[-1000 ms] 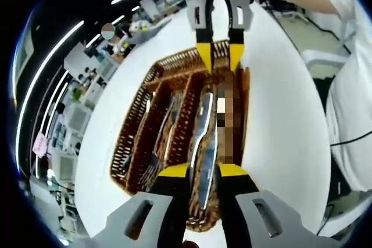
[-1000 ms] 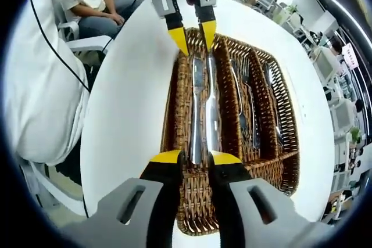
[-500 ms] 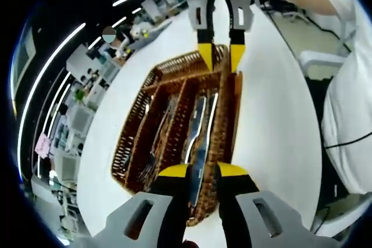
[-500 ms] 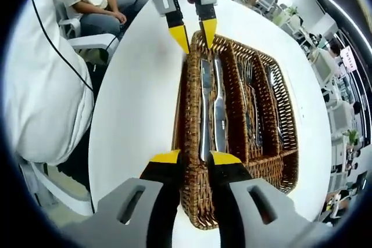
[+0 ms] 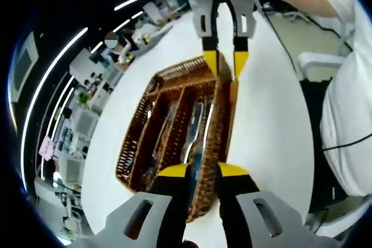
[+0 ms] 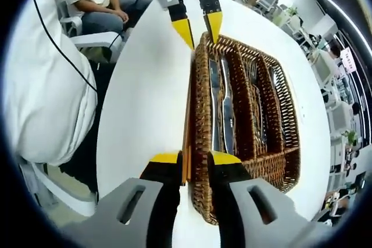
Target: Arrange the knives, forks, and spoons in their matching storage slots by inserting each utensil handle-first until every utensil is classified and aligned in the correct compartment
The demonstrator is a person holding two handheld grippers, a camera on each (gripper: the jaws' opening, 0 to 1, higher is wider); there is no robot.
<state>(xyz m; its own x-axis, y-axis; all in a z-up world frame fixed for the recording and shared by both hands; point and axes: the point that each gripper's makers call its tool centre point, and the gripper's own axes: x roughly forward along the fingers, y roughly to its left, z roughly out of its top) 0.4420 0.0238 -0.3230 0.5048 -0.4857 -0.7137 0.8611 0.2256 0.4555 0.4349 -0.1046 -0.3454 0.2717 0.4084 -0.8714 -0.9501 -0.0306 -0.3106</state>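
The left gripper (image 5: 203,171) had its yellow tips straddling the near end wall of the wicker tray (image 5: 135,143), jaws close together and clamped on that wall as far as I could make out. The contact itself was tucked behind the tips, so it's hard to be sure. Same story on the other end: the right gripper (image 6: 195,158) pinched the tray's long side wall (image 6: 200,103) at its near corner.

The tray sat on the white table (image 5: 267,126), nearer the person's edge. Inside, two knives (image 6: 222,108) lay side by side in the compartment next to that gripped wall. The forks (image 6: 254,105) in the middle slot and whatever was in the far one were mostly hidden by the dividers, and I couldn't tell the spoons apart from anything.

Each gripper also showed up at the top of the other's view, tips at the tray's far rim.

Compared with a second ago, both pairs of tips had slid off the knife compartment onto the tray's wall, and the knives looked unmoved. A person in a white shirt (image 6: 46,79) stood beside the table, cut off by the frame.
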